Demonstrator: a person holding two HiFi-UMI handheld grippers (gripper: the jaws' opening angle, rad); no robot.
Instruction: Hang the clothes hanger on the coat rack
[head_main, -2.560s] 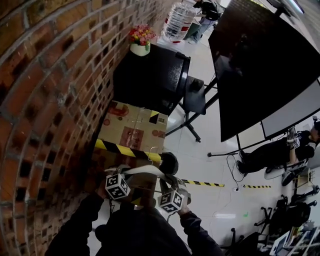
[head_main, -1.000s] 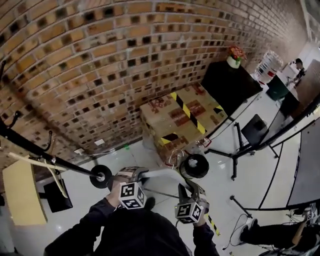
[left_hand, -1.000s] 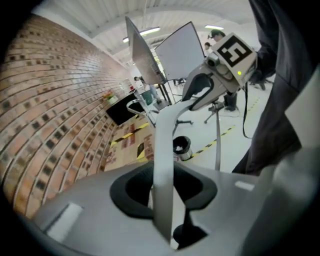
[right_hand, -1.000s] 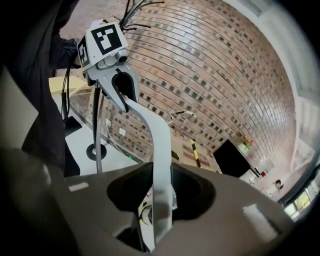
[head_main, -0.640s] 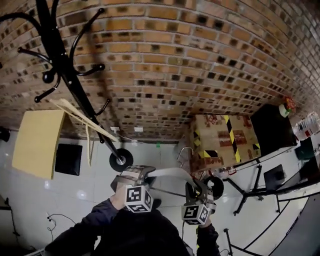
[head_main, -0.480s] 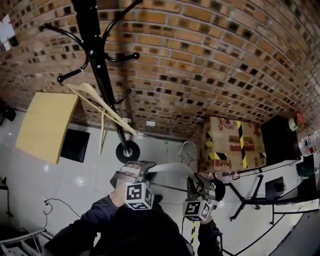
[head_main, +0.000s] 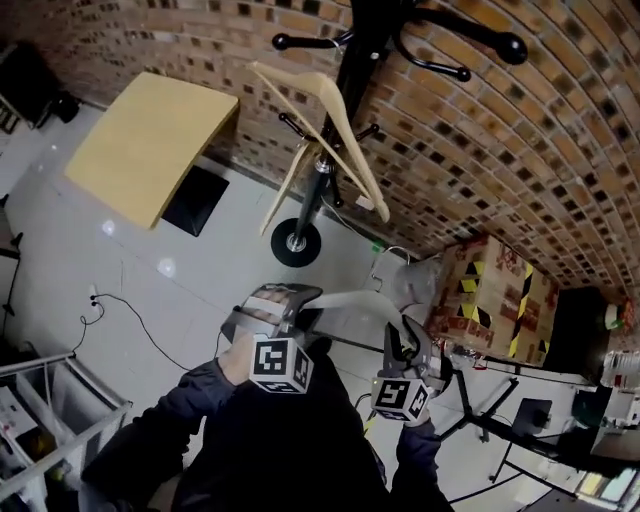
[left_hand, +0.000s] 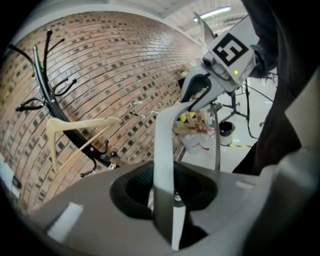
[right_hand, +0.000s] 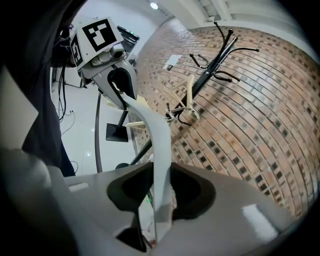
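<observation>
A pale grey clothes hanger (head_main: 352, 300) is held level between my two grippers, its wire hook (head_main: 384, 266) pointing toward the wall. My left gripper (head_main: 298, 303) is shut on the hanger's left arm (left_hand: 164, 165). On the right arm (right_hand: 159, 160), my right gripper (head_main: 401, 347) is shut. The black coat rack (head_main: 342, 90) stands ahead against the brick wall, its round base (head_main: 296, 243) on the floor. A wooden hanger (head_main: 325, 130) hangs from one of its pegs. The rack (left_hand: 45, 85) (right_hand: 214, 55) shows in both gripper views, apart from the grey hanger.
A yellow board (head_main: 150, 140) leans left of the rack above a black pad (head_main: 196, 200). A taped cardboard box (head_main: 490, 290) sits right by the wall, with a black stand (head_main: 480, 400) nearby. A cable (head_main: 110, 300) trails across the floor; a metal frame (head_main: 40, 410) stands lower left.
The view has swung left: the coat rack went from upper left to upper centre and looms closer. Both grippers carried the grey hanger along, still holding it.
</observation>
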